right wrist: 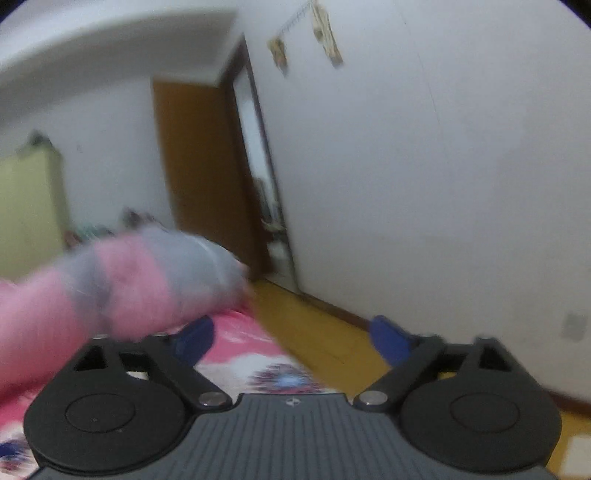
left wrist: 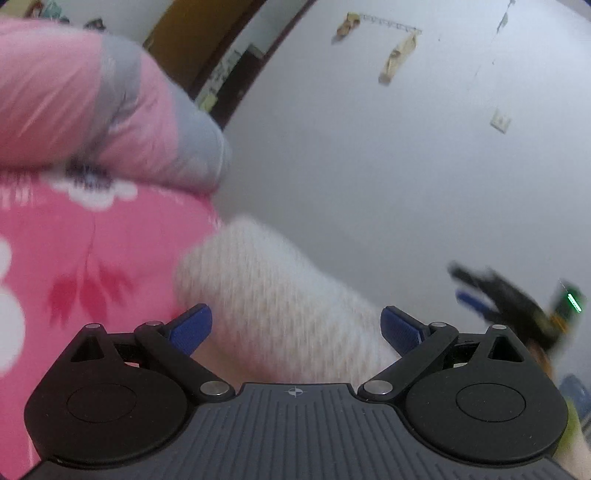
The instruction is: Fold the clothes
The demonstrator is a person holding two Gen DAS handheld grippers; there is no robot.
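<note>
A: Left wrist view; left tongs spread wide, blue pads well apart, nothing between them; a white ribbed knit garment lies just past the pads, blurred.

B: And the pink thing at upper left?

A: A pink-and-grey striped garment, bunched and raised above the pink floral bedspread; heavy blur, so I cannot tell what bears it up; its grey end points toward the white wall.

B: Right wrist view agrees; the same striped garment sits at left, blurred, above the floral bedspread and partly over the left side of the right tongs; whether it touches the left pad I cannot tell.

A: State of the right tongs?

B: Wide as well; pads far apart, gripping nothing; between them show the bedspread edge and the yellow wooden floor.

A: The right tongs also appear in the left wrist view, at the far right, dark and blurred, against the wall; too smeared there to read the gap.

B: Surroundings, right wrist view: brown door standing open beside the wall; a pale yellow-green cabinet at far left; small hanging items high on the wall.

A: White knit garment near the left tongs; striped garment aloft over the bed, left of both.
</note>
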